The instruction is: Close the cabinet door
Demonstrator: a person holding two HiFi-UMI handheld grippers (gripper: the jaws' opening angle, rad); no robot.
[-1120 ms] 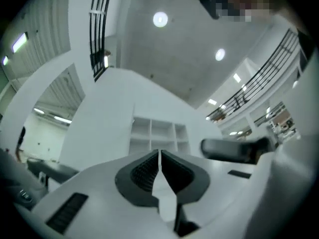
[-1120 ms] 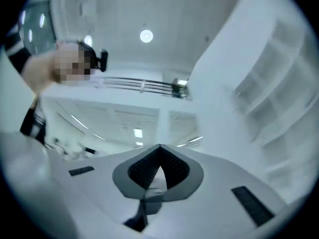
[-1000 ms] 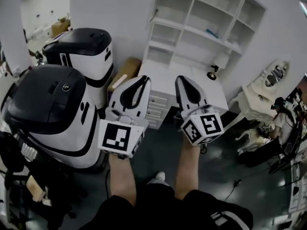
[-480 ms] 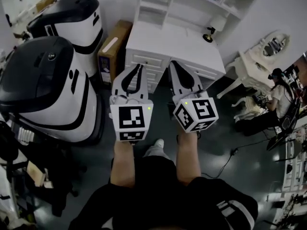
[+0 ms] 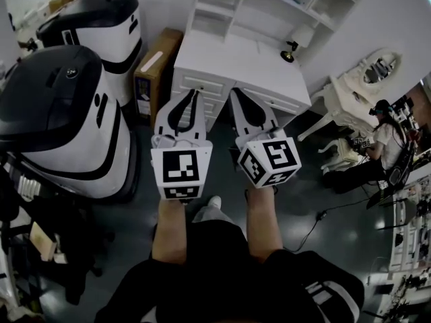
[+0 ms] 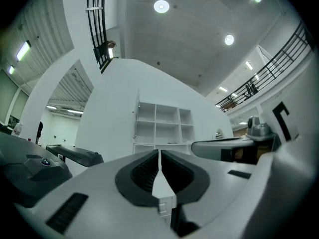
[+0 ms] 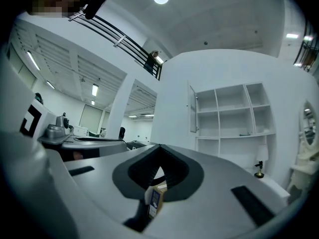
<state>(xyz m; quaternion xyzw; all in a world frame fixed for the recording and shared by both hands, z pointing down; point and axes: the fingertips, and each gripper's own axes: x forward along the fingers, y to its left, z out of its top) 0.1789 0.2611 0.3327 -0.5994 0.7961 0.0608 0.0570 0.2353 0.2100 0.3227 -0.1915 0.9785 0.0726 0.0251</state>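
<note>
**Two empty grippers, door not yet reached**

The left gripper [image 5: 194, 94] and right gripper [image 5: 236, 93] have their jaws closed on nothing. The cabinet door [image 7: 192, 108] stands ajar on the shelf unit [image 5: 269, 9], well ahead. Likely next: reach up and push it flush.
</note>
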